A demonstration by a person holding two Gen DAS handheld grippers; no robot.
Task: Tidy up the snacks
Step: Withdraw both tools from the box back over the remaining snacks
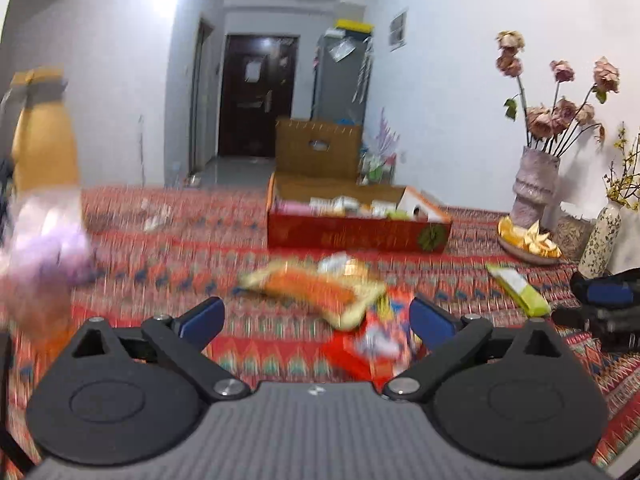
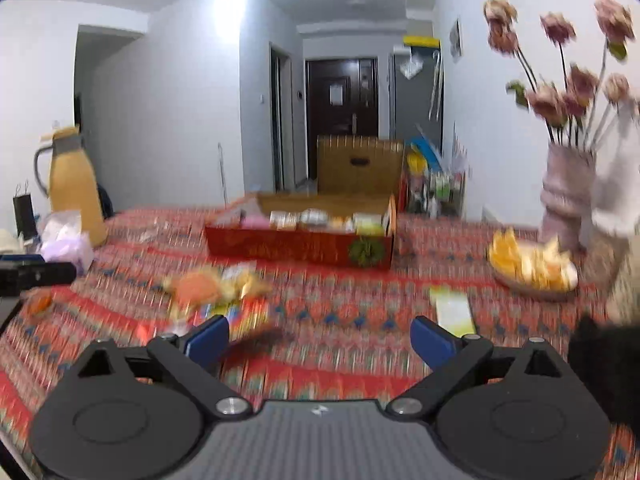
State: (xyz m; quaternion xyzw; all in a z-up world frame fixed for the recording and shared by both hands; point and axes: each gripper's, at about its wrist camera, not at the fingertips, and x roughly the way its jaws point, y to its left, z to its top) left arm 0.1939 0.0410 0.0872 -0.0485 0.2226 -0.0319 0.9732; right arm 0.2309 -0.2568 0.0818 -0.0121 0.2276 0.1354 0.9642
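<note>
A red patterned cloth (image 2: 320,300) covers the worktop; white walls and a dark door (image 2: 342,94) lie behind. From the left stand a yellow thermos jug (image 2: 74,188), then a crumpled plastic bag (image 2: 66,242). Loose snack packets (image 1: 316,290) lie mid-worktop, in front of a red open box (image 2: 300,246) holding rows of small packs. A green-white packet (image 2: 454,308) lies apart to the right, near a dish of orange peel (image 2: 532,266) and a vase of dried roses (image 2: 566,196). The left gripper (image 1: 318,320) and right gripper (image 2: 320,338) are both released, jaws wide, holding nothing
</note>
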